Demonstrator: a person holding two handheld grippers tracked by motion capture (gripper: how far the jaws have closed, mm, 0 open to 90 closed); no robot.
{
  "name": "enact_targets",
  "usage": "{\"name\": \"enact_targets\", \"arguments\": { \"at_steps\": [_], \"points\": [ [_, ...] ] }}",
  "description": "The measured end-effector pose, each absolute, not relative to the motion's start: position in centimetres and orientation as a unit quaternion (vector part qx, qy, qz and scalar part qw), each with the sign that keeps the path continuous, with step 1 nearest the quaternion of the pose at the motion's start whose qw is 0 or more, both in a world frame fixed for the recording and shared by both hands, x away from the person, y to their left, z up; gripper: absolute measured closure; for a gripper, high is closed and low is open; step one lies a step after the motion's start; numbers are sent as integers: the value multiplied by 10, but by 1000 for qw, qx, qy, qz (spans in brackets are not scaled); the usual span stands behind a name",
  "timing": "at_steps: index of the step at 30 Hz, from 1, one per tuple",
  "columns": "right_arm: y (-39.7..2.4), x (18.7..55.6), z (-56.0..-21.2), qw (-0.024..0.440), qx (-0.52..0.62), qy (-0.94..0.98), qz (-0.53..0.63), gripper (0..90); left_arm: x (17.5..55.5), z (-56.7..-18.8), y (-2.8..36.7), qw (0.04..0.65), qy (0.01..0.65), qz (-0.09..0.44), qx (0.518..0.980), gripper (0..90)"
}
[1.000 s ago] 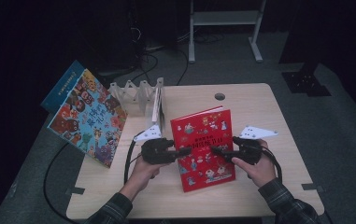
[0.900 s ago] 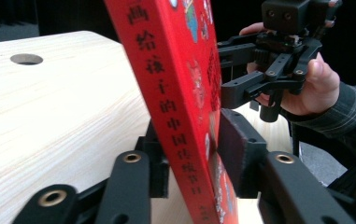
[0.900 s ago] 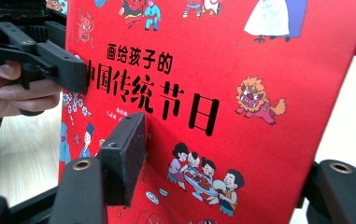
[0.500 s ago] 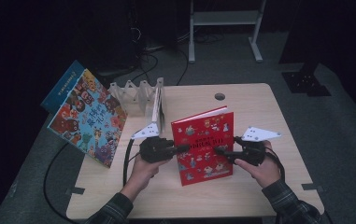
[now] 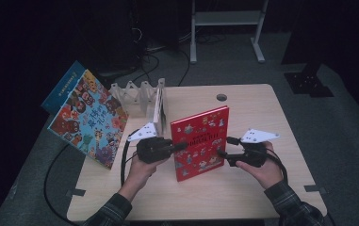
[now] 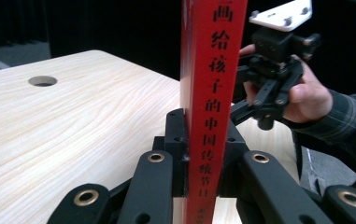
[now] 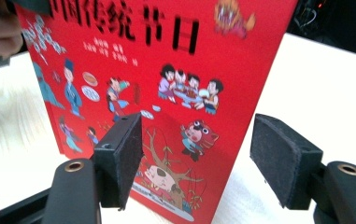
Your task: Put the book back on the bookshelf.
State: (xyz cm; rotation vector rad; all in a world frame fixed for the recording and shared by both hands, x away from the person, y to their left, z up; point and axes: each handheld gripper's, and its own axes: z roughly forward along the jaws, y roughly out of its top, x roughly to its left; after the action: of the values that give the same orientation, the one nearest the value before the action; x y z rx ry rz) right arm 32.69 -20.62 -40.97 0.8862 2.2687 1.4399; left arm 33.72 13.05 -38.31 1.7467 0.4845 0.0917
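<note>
Left gripper (image 5: 181,146) pinching the spine of the red book (image 5: 200,141), raised on edge mid-table (image 5: 262,188), right gripper (image 5: 222,154) spread at its cover, having just widened: keep the pinch firm, book upright, then steer toward the white rack (image 5: 137,94).

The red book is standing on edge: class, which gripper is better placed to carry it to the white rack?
Left. The left gripper has just closed on the red book at its spine, on the side nearer the white rack. The right gripper has open jaws, pads off the cover.
</note>
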Motion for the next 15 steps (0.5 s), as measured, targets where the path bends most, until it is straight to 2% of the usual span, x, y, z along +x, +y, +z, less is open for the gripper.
{"name": "enact_targets", "arguments": {
  "at_steps": [3, 7, 8, 11, 15],
  "points": [
    [-202, 328, -413, 155, 305, 799, 494, 346, 336, -383, 129, 616, 203, 44, 760, 778],
    [-202, 328, -413, 145, 308, 799, 495, 421, 335, -387, 126, 611, 196, 43, 765, 745],
    [-201, 328, -414, 143, 306, 802, 492, 411, 334, -388, 123, 610, 193, 46, 767, 738],
    [-196, 326, -415, 161, 299, 808, 481, 411, 331, -385, 120, 599, 193, 61, 774, 756],
    [-199, 327, -415, 156, 302, 808, 482, 429, 333, -384, 122, 603, 208, 53, 768, 785]
  ]
}}
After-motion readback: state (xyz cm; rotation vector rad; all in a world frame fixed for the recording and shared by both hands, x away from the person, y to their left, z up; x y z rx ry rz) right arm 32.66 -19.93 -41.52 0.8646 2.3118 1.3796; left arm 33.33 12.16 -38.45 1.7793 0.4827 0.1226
